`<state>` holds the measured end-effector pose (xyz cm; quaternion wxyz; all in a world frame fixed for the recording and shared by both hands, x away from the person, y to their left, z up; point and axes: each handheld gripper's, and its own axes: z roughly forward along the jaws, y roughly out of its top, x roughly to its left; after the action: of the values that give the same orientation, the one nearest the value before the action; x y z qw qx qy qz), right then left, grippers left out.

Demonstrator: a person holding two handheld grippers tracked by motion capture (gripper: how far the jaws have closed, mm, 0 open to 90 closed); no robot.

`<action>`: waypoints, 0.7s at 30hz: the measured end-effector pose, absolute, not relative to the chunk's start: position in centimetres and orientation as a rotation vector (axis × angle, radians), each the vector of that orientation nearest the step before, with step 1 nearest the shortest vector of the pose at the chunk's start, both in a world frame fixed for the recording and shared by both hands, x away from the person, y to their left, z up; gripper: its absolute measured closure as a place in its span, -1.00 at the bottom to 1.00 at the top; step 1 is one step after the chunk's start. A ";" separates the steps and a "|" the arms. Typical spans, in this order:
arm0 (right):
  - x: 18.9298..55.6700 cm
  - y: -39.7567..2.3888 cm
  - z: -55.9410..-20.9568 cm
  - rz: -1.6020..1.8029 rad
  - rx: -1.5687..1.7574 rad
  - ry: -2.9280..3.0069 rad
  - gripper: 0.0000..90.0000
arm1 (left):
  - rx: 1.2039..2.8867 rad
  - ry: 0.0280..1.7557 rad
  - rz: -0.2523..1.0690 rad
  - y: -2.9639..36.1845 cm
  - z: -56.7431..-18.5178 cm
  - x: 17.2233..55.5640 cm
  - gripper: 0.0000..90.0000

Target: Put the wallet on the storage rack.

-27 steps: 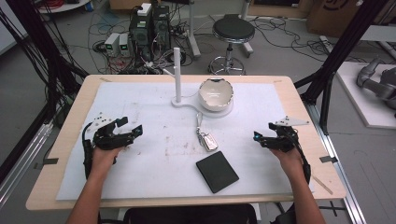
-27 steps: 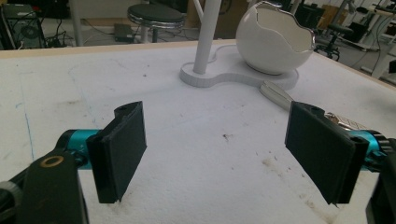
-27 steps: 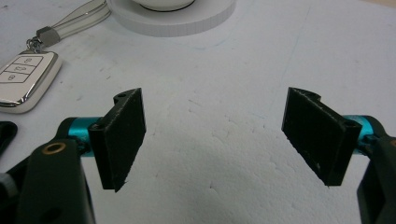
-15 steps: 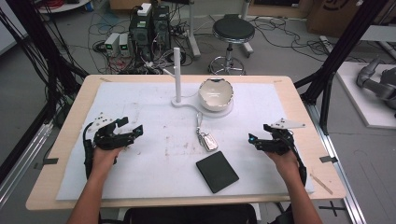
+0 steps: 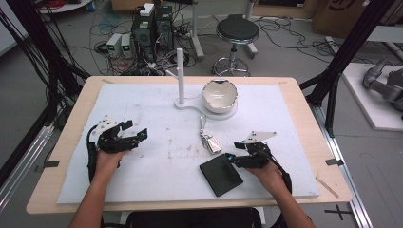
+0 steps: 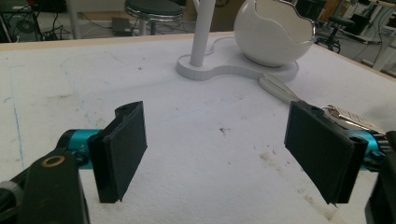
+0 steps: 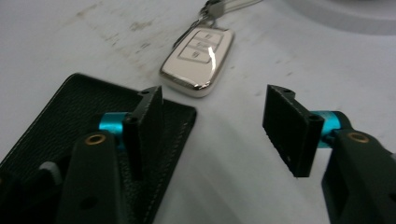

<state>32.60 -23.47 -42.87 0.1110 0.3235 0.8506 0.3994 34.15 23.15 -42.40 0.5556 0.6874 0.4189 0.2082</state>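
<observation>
A black leather wallet (image 5: 221, 174) lies flat near the table's front edge, right of centre. Just beyond it lies a silver-white car key fob (image 5: 212, 143) on a strap. My right gripper (image 5: 233, 154) hovers open at the wallet's right corner; in the right gripper view (image 7: 217, 130) its left jaw is over the wallet (image 7: 56, 126), the fob (image 7: 198, 58) lies ahead, and bare mat shows between the jaws. My left gripper (image 5: 135, 129) stands open over the mat at the left, holding nothing (image 6: 219, 154).
A white egg-shaped bowl (image 5: 219, 95) and a white post (image 5: 180, 71) share a flat white base (image 5: 192, 105) at the back centre. A white mat (image 5: 157, 114) covers the wooden table. In the left gripper view the bowl (image 6: 273, 32) and fob (image 6: 350, 116) lie ahead and to the right.
My right gripper has moved left and slightly toward the front edge, from open mat to the wallet's right corner. The left gripper has stayed put.
</observation>
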 end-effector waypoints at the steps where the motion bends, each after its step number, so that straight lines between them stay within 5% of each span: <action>1: 32.6 -23.5 -42.9 1.173 0.950 2.498 -0.06 | 1.622 0.990 0.491 23.1 -42.4 34.1 -0.54; 21: 33.9 -23.6 -44.4 1.288 1.136 2.695 0.81 | 1.626 1.003 0.498 23.2 -42.6 34.2 -0.53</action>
<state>33.92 -23.58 -44.38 -0.0270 0.3552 0.8430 0.4030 34.18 23.20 -42.57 0.5513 0.6871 0.4239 0.2105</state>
